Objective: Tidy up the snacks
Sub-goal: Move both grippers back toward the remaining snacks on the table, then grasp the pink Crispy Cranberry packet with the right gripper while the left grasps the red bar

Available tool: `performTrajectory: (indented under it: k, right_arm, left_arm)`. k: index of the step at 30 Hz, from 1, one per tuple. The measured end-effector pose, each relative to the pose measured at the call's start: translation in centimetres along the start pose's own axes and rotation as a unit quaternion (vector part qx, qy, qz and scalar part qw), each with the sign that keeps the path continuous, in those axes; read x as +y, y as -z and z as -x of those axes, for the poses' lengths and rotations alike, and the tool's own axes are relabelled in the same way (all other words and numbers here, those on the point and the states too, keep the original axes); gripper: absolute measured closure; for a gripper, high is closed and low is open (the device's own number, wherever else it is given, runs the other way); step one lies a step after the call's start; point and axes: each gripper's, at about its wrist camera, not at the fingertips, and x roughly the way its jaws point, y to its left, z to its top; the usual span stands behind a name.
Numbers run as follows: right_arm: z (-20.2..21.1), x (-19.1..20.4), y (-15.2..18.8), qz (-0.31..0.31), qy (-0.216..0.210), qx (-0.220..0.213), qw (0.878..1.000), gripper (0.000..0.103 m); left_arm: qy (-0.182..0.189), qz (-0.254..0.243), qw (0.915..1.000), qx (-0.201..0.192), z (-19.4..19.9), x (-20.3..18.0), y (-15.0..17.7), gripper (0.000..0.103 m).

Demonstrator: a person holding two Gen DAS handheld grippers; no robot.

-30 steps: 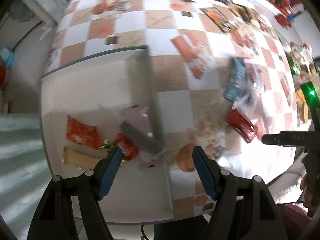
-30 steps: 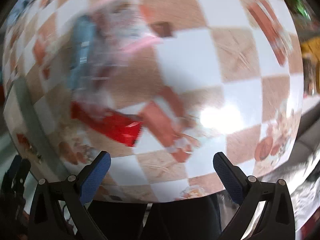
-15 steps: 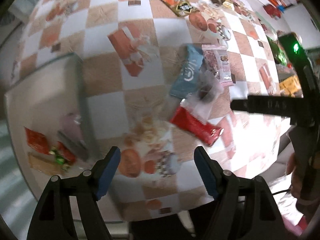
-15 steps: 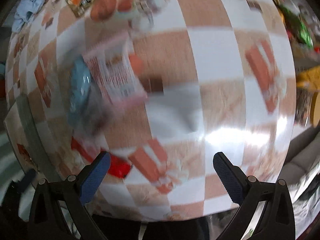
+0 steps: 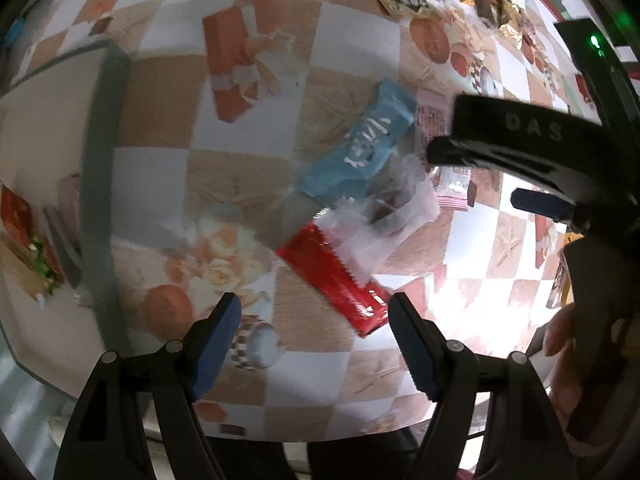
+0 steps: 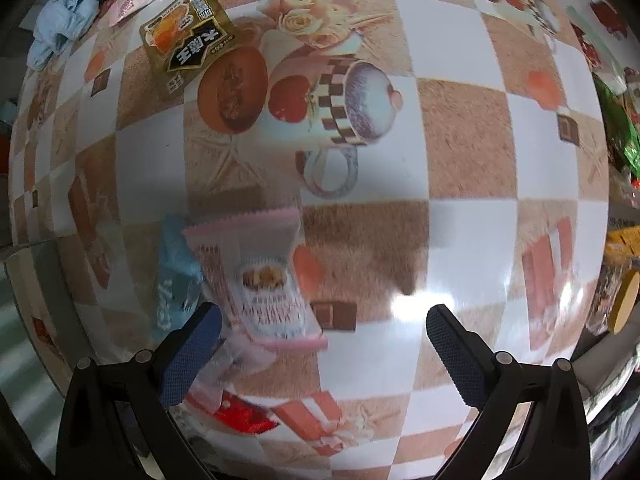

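Note:
A small heap of snack packets lies on the checkered tablecloth: a red packet (image 5: 336, 280), a clear packet (image 5: 384, 220) on top of it, a blue packet (image 5: 360, 148) and a pink-and-white packet (image 6: 260, 276). My left gripper (image 5: 314, 340) is open and empty, just in front of the red packet. My right gripper (image 6: 320, 348) is open and empty over the pink packet; it also shows at the right of the left wrist view (image 5: 520, 168). A white tray (image 5: 40, 128) at the left holds several snacks (image 5: 24, 236).
A gold-and-black packet (image 6: 188, 40) and a blue cloth (image 6: 64, 20) lie at the far side. More packets crowd the table's far and right edges (image 6: 616, 136). The table's near edge is just below both grippers.
My left gripper has swung right, from over the tray to the heap of packets. My right gripper has moved forward over the pink packet. Both stay open.

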Motion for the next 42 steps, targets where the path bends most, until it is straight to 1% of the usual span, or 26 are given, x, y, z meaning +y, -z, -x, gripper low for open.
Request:
performTrajectory:
  k: [2,5,7,9,13,14,16,20,23,25,26,27,28,31,33,35,37,38,40,41,42]
  right_arm:
    - [-0.3,0.1,-1.2,0.002,-0.003,0.002,1.000,0.000]
    - [-0.7,0.4,-2.1,0.002,-0.009,0.003,1.000,0.000]
    - [-1.7,-1.0,-1.4,0.005,0.005,-0.002,1.000,0.000]
    - [-1.8,-1.2,-1.7,-0.001,0.004,-0.002,1.000,0.000]
    - [-2.2,-4.2,-1.1,-0.032,0.000,0.005,0.999,0.000]
    - [-2.2,-4.9,-1.0,-0.037,0.002,0.008,0.999,0.000]
    - [-2.5,-6.3,-0.7,-0.052,0.003,0.013,0.999,0.000]
    - [-2.4,-8.5,0.0,-0.080,-0.009,0.017,0.997,0.000]
    - [-1.9,-9.5,0.5,-0.083,-0.027,0.008,0.996,0.000]
    - [-1.4,-10.0,1.4,-0.090,-0.034,0.001,0.995,0.000]
    - [-1.2,-10.4,1.7,-0.101,-0.041,-0.001,0.994,0.000]
    - [-1.1,-11.0,2.0,-0.120,-0.048,-0.001,0.992,0.000]
    - [-1.1,-11.7,2.6,-0.153,-0.061,0.002,0.986,0.000]
    - [-1.8,-13.4,3.7,-0.229,-0.092,0.007,0.969,0.000]
    - [-2.4,-14.0,4.7,-0.257,-0.103,0.008,0.961,0.000]
    - [-3.2,-13.9,4.8,-0.271,-0.108,0.009,0.956,0.000]
    - [-4.0,-12.5,4.6,-0.269,-0.103,0.012,0.958,0.000]
    - [-5.0,-12.0,5.1,-0.263,-0.096,0.013,0.960,0.000]
    - [-5.4,-10.3,6.0,-0.238,-0.072,0.017,0.968,0.000]
    - [-5.4,-8.8,6.7,-0.222,-0.056,0.014,0.973,0.000]
    - [-5.4,-6.4,7.8,-0.211,-0.044,0.012,0.976,0.000]
  left_arm:
    - [-0.011,0.002,0.9999,0.007,-1.1,-0.8,-0.1,0.024]
    - [-0.024,0.010,0.9995,0.020,-2.8,-1.5,-0.2,0.024]
    - [-0.028,0.019,0.9991,0.024,-3.7,-1.6,-0.2,0.024]
    - [-0.043,0.023,0.9986,0.020,-4.1,-1.2,-0.5,0.023]
    - [-0.077,-0.001,0.9971,0.005,-4.1,-1.2,-0.8,0.022]
    - [-0.087,-0.013,0.9961,-0.001,-4.1,-1.2,-1.0,0.020]
    - [-0.092,-0.029,0.9953,-0.009,-4.0,-0.7,-1.5,0.017]
    - [-0.097,-0.041,0.9942,-0.017,-3.3,0.4,-2.3,0.017]
    - [-0.084,-0.039,0.9955,-0.017,-2.9,1.2,-2.3,0.017]
    - [-0.085,-0.028,0.9959,-0.013,-2.9,1.9,-2.2,0.017]
    - [-0.082,-0.017,0.9964,-0.010,-2.9,2.2,-2.1,0.017]
    - [-0.079,-0.008,0.9968,-0.007,-2.5,3.7,-1.8,0.017]
    - [-0.075,0.002,0.9971,-0.004,-2.4,4.2,-1.7,0.017]
    - [-0.069,0.033,0.9971,0.002,-2.5,4.3,-1.1,0.017]
    - [-0.062,0.046,0.9970,0.005,-2.6,4.3,-0.8,0.017]
    - [-0.063,0.051,0.9966,0.012,-3.3,4.1,-0.4,0.017]
    - [-0.074,0.048,0.9959,0.019,-3.8,3.7,-0.1,0.016]
    - [-0.076,0.043,0.9960,0.018,-3.9,3.8,0.1,0.014]
    - [-0.084,0.026,0.9961,0.010,-4.4,3.3,0.9,0.014]
    - [-0.092,0.012,0.9957,0.005,-4.6,3.0,0.8,0.014]
    - [-0.098,0.002,0.9952,0.001,-4.5,2.9,0.9,0.014]
